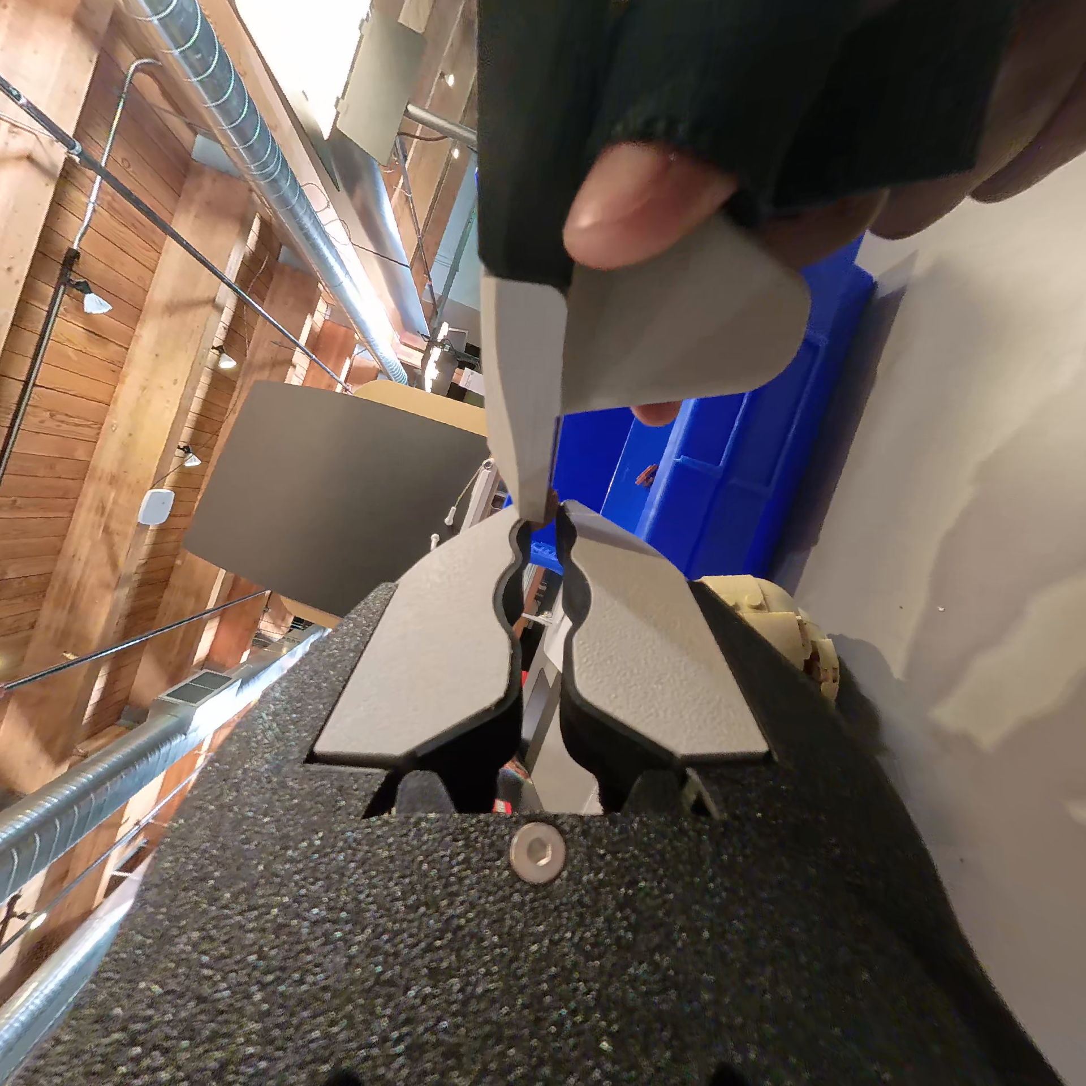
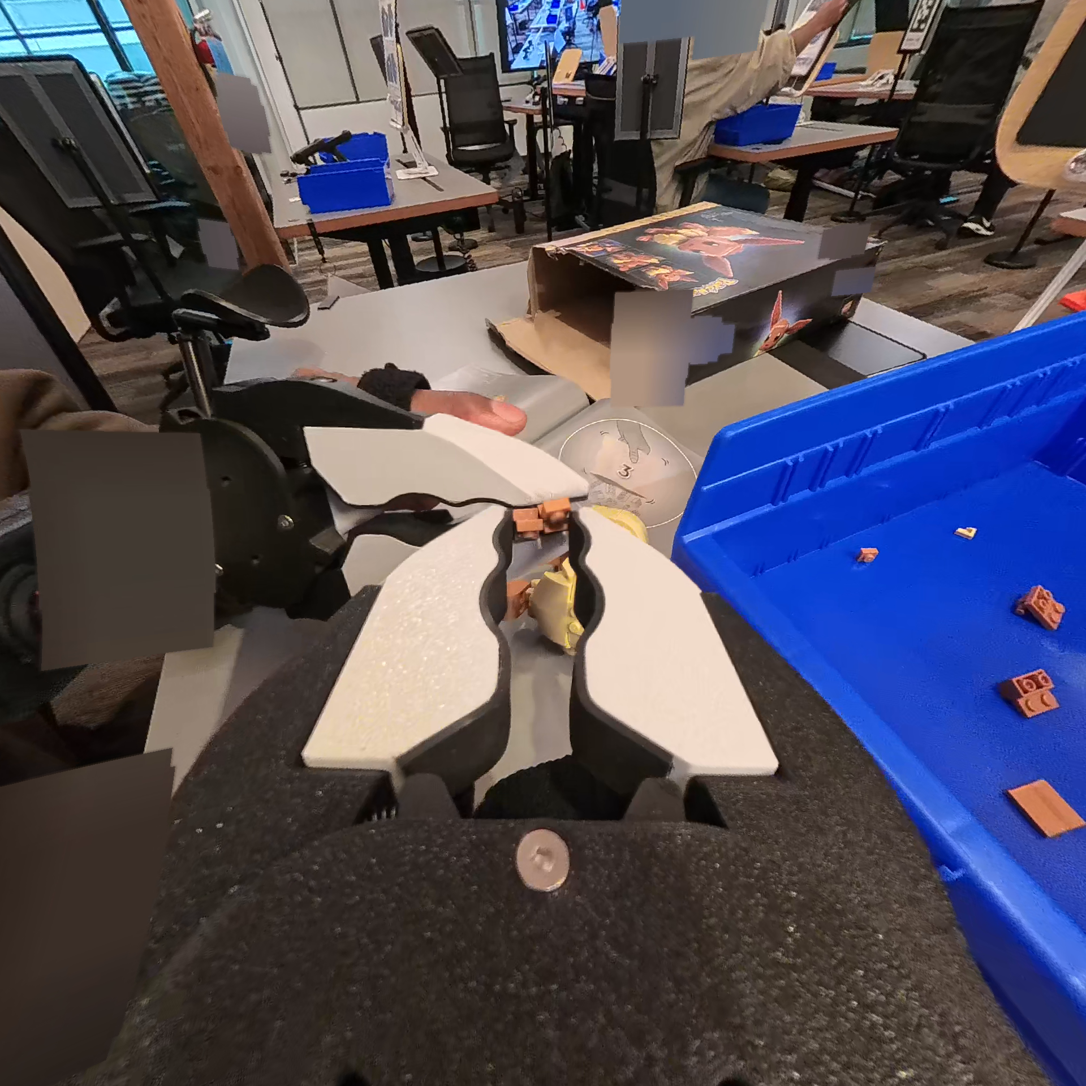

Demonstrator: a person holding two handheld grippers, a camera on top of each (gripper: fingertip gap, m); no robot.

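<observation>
A small cluster of brown bricks point(image 2: 540, 520) hangs above the grey table point(image 2: 411, 329). In the right wrist view my left gripper point(image 2: 567, 498) reaches in from the left, shut on the cluster's top. My right gripper point(image 2: 542, 523) has both pads against the cluster's sides. In the left wrist view my left gripper point(image 1: 543, 520) is nearly closed on a brown bit point(image 1: 552, 504), and a finger point(image 1: 517, 411) of the right gripper comes down onto it. A cream-yellow brick build point(image 2: 558, 611) lies on the table just below; it also shows in the left wrist view point(image 1: 764, 611).
A blue bin point(image 2: 823, 482) stands close on the right, with several loose brown bricks point(image 2: 1040, 611) inside. A clear round-printed bag point(image 2: 632, 470) and an open cardboard box point(image 2: 705, 264) lie beyond. Office chairs, desks and a person are in the background. Only a small space, under 4 cm, lies between the two pairs of fingers.
</observation>
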